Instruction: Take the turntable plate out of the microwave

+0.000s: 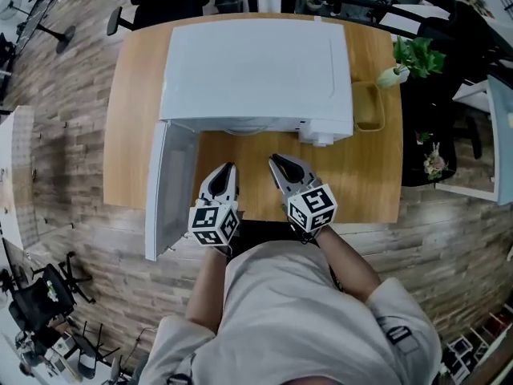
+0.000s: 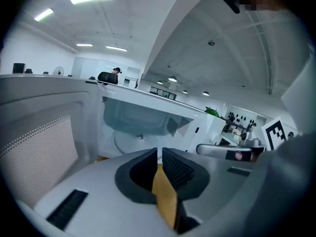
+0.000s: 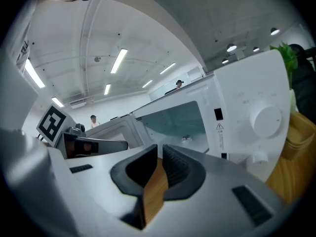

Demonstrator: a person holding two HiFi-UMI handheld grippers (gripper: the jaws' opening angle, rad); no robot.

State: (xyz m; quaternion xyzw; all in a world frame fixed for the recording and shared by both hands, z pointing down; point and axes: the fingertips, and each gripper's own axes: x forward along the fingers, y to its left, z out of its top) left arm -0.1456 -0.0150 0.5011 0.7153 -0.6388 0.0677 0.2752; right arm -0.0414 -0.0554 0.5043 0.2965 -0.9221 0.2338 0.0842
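The white microwave (image 1: 256,62) stands on the wooden table (image 1: 365,175) with its door (image 1: 170,187) swung open to the left. In the left gripper view the glass turntable plate (image 2: 129,141) lies flat on the cavity floor, partly hidden behind my jaws. In the head view only a pale sliver of the plate (image 1: 244,127) shows at the cavity mouth. My left gripper (image 1: 230,167) (image 2: 159,152) and right gripper (image 1: 274,160) (image 3: 159,149) hover side by side just before the opening. Both point into it, shut, with nothing between the pads.
The open door (image 2: 39,147) stands close on the left of my left gripper. The control panel with its dial (image 3: 266,118) lies to the right of the cavity. An olive-yellow tray (image 1: 369,107) and a green plant (image 1: 417,54) sit at the table's right side.
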